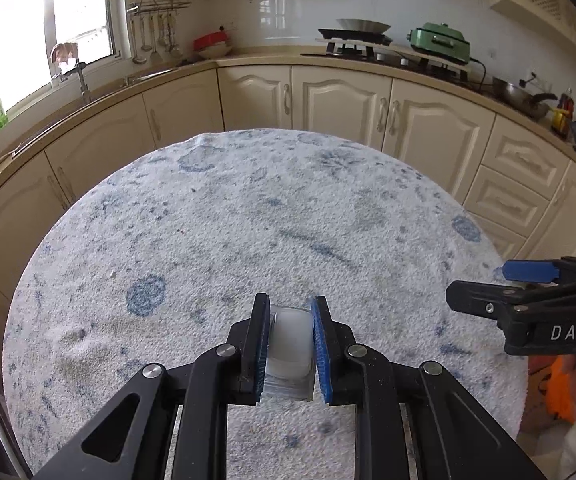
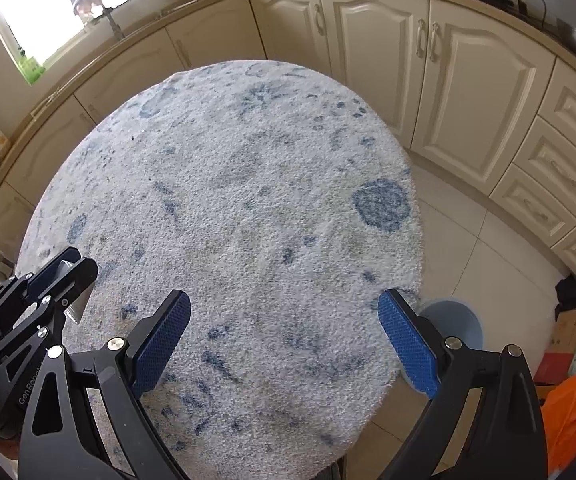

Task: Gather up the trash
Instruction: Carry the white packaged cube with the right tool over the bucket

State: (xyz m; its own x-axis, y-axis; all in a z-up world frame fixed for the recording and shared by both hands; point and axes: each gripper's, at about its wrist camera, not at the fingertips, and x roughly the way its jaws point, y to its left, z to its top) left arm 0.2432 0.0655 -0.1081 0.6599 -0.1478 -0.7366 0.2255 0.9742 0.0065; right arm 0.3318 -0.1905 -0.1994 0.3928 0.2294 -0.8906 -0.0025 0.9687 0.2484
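left gripper: clamped tight on a clear plastic cup, above the rug | right gripper: jaws wide apart, nothing between | grey bin just beyond its right finger

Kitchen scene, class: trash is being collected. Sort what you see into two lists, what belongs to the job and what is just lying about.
Belongs to the job:
- clear wrapper, clamped in the left gripper
- right gripper, open
- bin by the rug

Just lying about:
- green cooker
- wok
- hanging utensils
- orange bag
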